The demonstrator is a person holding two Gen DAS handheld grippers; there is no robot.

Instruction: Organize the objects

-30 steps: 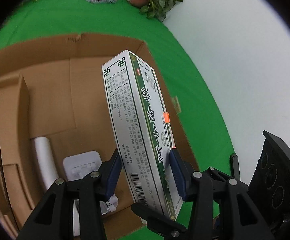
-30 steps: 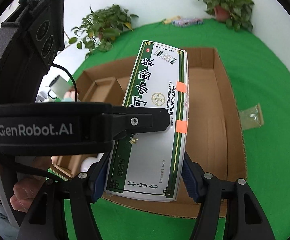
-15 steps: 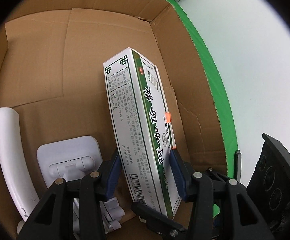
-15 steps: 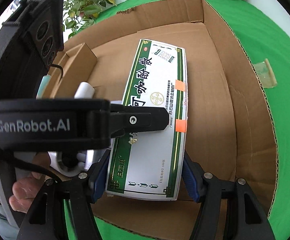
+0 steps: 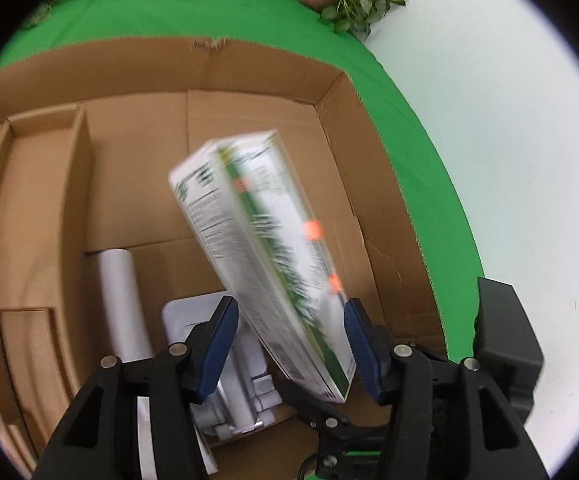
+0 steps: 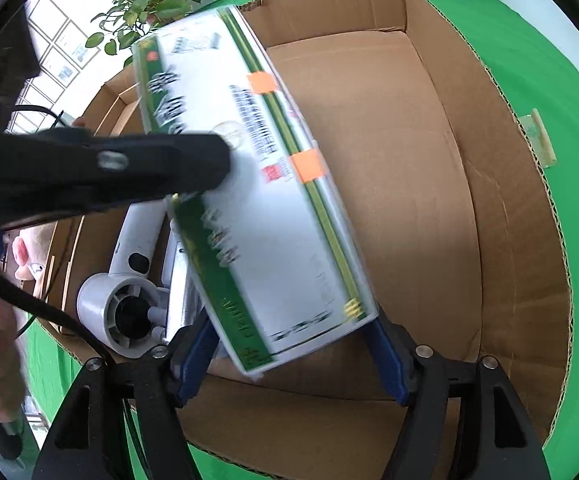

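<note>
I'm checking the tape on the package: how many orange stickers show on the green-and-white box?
2. Both sit along one long edge of the green-and-white box: one orange sticker nearer its far end, the other about midway. Hidden faces may carry more.

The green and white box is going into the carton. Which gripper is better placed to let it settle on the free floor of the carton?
Right, probably. The right gripper faces the bare floor of the carton, while the left gripper sits over the white device. Both jaws are opening, with the blurred, tilted box between them.
</note>
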